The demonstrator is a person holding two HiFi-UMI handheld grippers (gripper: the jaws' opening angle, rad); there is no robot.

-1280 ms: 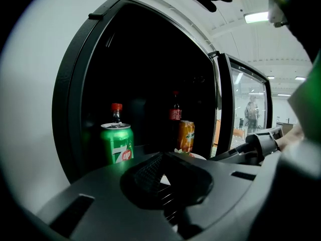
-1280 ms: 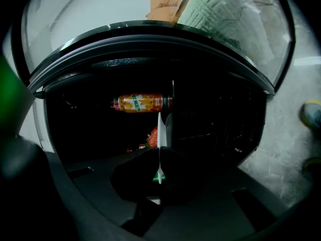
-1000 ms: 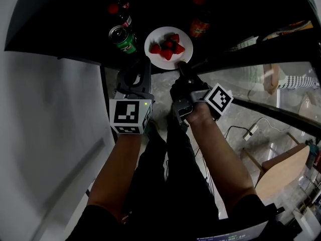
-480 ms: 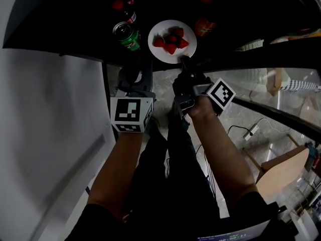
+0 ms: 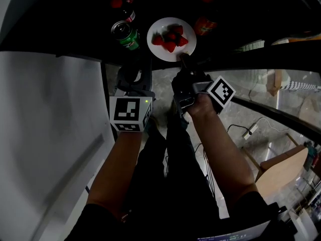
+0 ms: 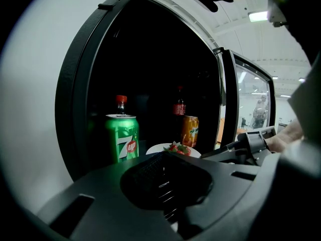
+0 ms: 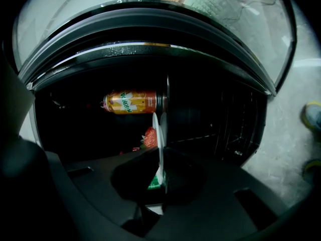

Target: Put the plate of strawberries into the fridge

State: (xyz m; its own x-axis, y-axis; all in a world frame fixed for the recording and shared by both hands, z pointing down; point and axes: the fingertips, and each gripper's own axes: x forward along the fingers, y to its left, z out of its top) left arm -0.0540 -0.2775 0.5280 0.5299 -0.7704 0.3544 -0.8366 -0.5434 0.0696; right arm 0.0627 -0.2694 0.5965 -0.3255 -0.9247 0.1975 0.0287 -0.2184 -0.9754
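A white plate (image 5: 171, 28) holding several strawberries (image 5: 170, 38) sits inside the dark fridge (image 5: 65, 19), between a green can and an orange can. My right gripper (image 5: 182, 59) is shut on the plate's near rim. In the right gripper view the plate (image 7: 159, 134) appears edge-on between the jaws of my right gripper (image 7: 161, 177), with a strawberry (image 7: 150, 137) beside it. My left gripper (image 5: 135, 73) hovers at the fridge's front edge, left of the plate, holding nothing. The jaws of my left gripper (image 6: 163, 177) look shut, with the plate (image 6: 173, 149) beyond them.
A green can (image 5: 125, 34) stands left of the plate, an orange can (image 5: 204, 25) right of it, and cola bottles (image 5: 123, 6) behind. The open glass fridge door (image 5: 266, 84) is to the right. A white panel (image 5: 50, 134) fills the left.
My right gripper has carried the plate a little farther into the fridge, between the cans. The left gripper has stayed where it was.
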